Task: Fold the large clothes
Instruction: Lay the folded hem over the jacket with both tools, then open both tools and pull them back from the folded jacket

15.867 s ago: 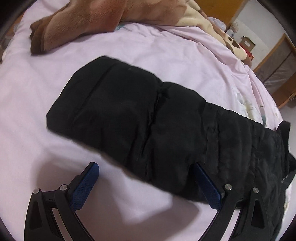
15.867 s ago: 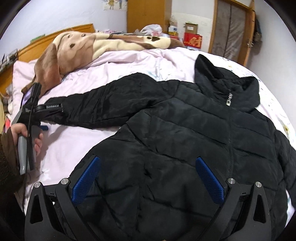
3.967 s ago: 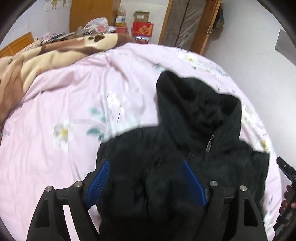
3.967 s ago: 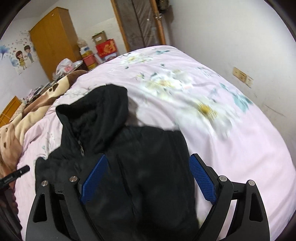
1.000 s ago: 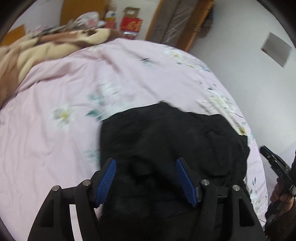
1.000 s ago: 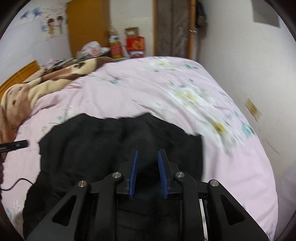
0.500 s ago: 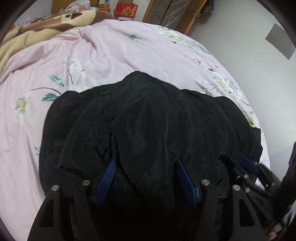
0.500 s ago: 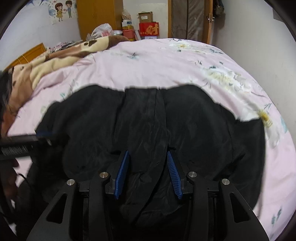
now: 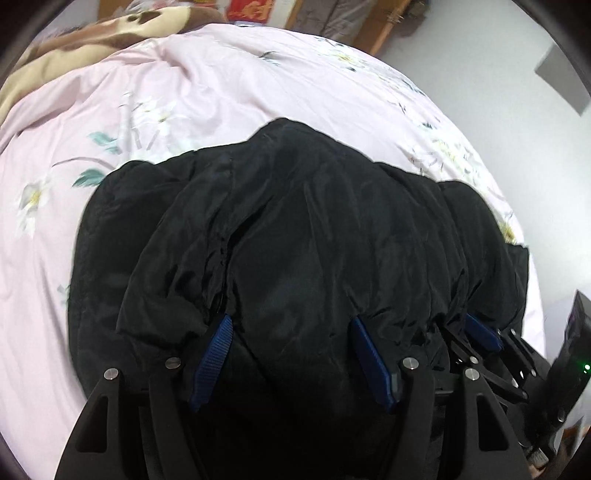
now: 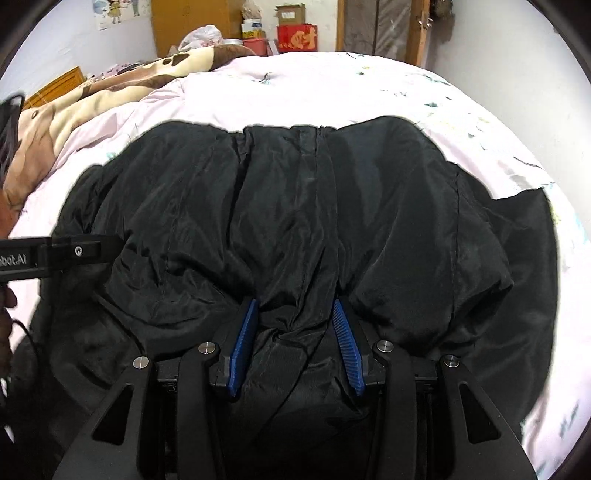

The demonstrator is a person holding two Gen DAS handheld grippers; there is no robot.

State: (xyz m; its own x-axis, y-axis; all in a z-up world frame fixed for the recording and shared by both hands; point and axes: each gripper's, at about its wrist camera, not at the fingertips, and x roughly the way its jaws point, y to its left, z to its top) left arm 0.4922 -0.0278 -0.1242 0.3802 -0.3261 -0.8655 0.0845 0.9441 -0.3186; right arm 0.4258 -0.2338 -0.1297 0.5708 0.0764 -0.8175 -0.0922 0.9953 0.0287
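A black puffer jacket [image 9: 295, 229] lies folded over on the pink floral bed [image 9: 221, 85]; it also fills the right wrist view [image 10: 295, 206]. My left gripper [image 9: 291, 325] has its blue pads partly apart with a thick fold of jacket fabric bunched between them. My right gripper [image 10: 295, 310] has its pads closer together, pinching a gathered ridge of the jacket. The right gripper also shows at the right of the left wrist view [image 9: 480, 336], gripping the same edge. The left gripper's body [image 10: 55, 254] shows at the left of the right wrist view.
A brown and cream blanket [image 10: 92, 96] lies at the bed's far left. A wooden wardrobe [image 10: 195, 22], boxes [image 10: 295, 33] and a door [image 10: 380, 26] stand behind the bed. A white wall [image 9: 535, 129] runs along the bed's right side.
The folded-over jacket edge has spread wider across the bed and come closer. Both grippers stay on the fabric; the right gripper's pads stand slightly wider than one second ago.
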